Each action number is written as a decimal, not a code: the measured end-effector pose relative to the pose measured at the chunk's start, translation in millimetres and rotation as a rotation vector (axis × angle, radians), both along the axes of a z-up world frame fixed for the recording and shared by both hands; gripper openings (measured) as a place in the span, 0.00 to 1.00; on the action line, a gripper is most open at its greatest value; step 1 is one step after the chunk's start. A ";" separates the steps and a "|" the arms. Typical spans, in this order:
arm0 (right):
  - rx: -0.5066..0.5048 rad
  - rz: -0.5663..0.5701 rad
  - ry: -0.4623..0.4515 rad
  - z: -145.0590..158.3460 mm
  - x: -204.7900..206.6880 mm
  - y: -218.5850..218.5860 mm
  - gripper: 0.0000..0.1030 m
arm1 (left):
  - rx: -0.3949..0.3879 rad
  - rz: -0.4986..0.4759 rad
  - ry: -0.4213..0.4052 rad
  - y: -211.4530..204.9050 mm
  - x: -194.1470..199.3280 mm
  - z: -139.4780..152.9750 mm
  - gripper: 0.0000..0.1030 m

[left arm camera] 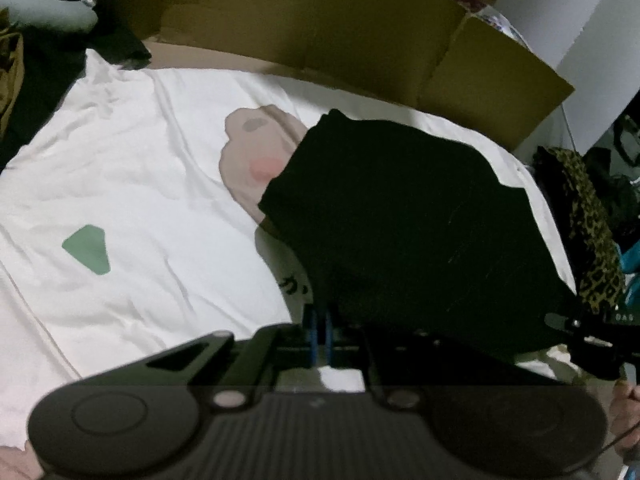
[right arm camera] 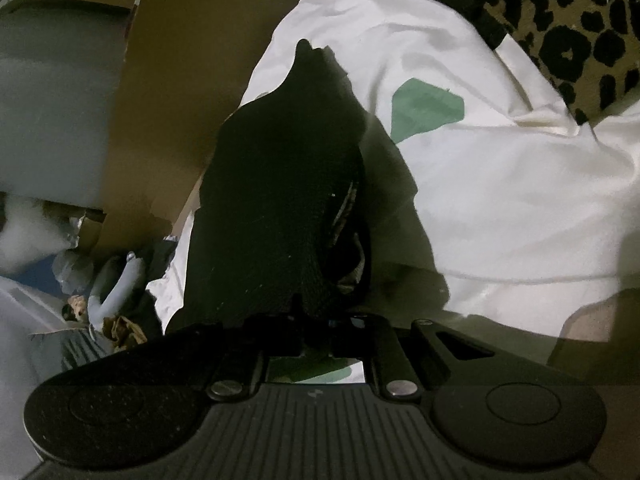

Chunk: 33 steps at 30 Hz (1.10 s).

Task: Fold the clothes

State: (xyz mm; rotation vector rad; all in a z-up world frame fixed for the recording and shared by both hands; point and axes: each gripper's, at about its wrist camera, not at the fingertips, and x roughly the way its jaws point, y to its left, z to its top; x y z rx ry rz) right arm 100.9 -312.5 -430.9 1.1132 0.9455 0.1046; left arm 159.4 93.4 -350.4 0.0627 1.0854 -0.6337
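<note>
A black garment (left arm camera: 412,224) hangs lifted over a white bedsheet (left arm camera: 132,184) with a pink bear print and a green patch. My left gripper (left arm camera: 322,332) is shut on the garment's near left edge, its blue fingers pressed together. My right gripper shows at the right edge of the left wrist view (left arm camera: 580,326), holding the garment's other end. In the right wrist view my right gripper (right arm camera: 304,316) is shut on the black garment (right arm camera: 280,208), which rises in front of the camera and hides the fingertips.
A brown cardboard box (left arm camera: 400,40) stands along the far side of the bed. A leopard-print cloth lies at the right (left arm camera: 592,232), and also shows in the right wrist view (right arm camera: 560,20). Dark clothes and a grey plush (left arm camera: 44,12) lie at far left. Clutter (right arm camera: 100,280) lies beside the bed.
</note>
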 end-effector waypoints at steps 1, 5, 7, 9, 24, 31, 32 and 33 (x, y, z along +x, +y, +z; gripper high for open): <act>0.005 0.004 0.001 0.7 -0.9 -0.2 0.07 | 0.000 -0.001 0.001 0.3 0.7 0.9 0.04; 0.009 0.029 0.001 6.2 -4.2 -1.2 0.07 | -0.006 0.002 0.011 4.2 1.4 6.7 0.04; 0.011 0.045 0.001 9.2 -5.3 0.9 0.07 | -0.007 0.003 0.013 5.8 1.5 9.5 0.03; 0.017 0.064 0.006 11.1 -8.1 2.0 0.07 | -0.008 -0.001 0.015 8.8 0.4 12.9 0.03; -0.020 0.270 -0.006 31.9 -35.5 9.6 0.07 | 0.042 -0.035 0.085 34.0 -23.6 23.6 0.03; -0.016 0.296 0.019 32.5 -49.3 11.2 0.07 | 0.074 -0.047 0.141 42.6 -39.7 22.9 0.03; -0.020 0.303 0.024 32.4 -51.0 11.1 0.07 | 0.078 -0.051 0.152 43.0 -41.6 20.9 0.03; -0.029 0.311 0.029 32.6 -52.5 10.1 0.07 | 0.079 -0.058 0.167 42.5 -43.3 18.7 0.03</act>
